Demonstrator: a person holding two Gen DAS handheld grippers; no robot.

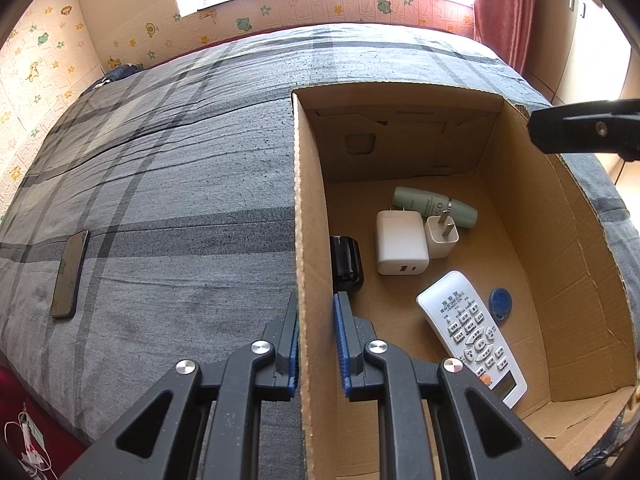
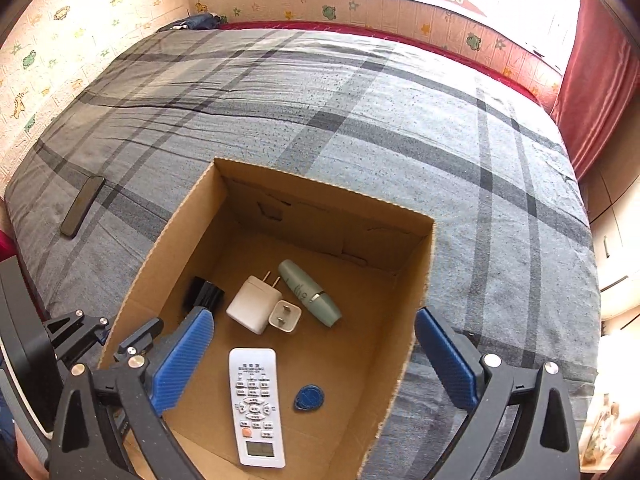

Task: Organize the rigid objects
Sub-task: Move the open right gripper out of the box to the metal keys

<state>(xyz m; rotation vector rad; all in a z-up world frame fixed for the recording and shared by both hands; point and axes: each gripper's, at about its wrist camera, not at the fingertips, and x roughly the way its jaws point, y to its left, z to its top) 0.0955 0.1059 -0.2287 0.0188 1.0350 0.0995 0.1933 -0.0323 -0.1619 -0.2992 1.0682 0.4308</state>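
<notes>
1. The left tongs (image 1: 316, 344) were clamped narrowly on the left wall of the cardboard box (image 1: 306, 208), steadying it on the bed (image 1: 180, 168).
2. The right tongs (image 2: 314, 354) stood wide above the open box with nothing between the pads; no earlier picture accompanies this one.
3. Task progress, as a judgement: most of the sorting appeared done, since six rigid items lay on the box floor.
4. Count inside the box: one white remote control (image 2: 256, 404), nearest the tongs; one blue key fob (image 2: 309, 397) just beside it; two white chargers, a large one (image 2: 253, 303) and a small one (image 2: 285, 317), touching; one pale green tube (image 2: 310, 294) beside them; one black object (image 2: 204, 294) against the left wall, its kind unclear.
5. Remaining: one dark phone (image 2: 82, 206) lay on the bed, well apart from the box to its left; it was probably the last item to collect.
</notes>
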